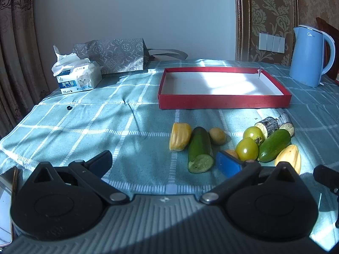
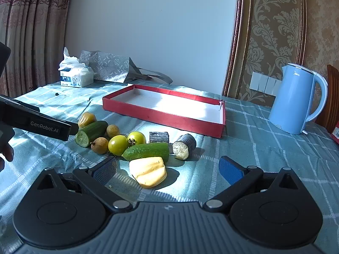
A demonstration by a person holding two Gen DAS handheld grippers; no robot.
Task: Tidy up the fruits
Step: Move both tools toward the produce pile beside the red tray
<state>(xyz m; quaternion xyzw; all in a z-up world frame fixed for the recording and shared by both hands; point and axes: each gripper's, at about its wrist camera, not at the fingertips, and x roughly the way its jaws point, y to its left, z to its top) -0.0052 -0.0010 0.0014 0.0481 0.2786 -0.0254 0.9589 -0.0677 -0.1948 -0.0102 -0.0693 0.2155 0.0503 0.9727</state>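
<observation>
Though cut, glossy green cucumber [image 1: 200, 152]

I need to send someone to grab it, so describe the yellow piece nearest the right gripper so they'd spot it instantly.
Find the red tray on the checked tablecloth; the produce lies in front of it. At the near edge of that pile, against a cucumber piece, lies the pale yellow ridged chunk. It is the palest piece there, lying between the open right gripper's fingers.

blue kettle [image 2: 296, 101], tissue pack [image 1: 77, 78], patterned bag [image 1: 114, 55]
</observation>
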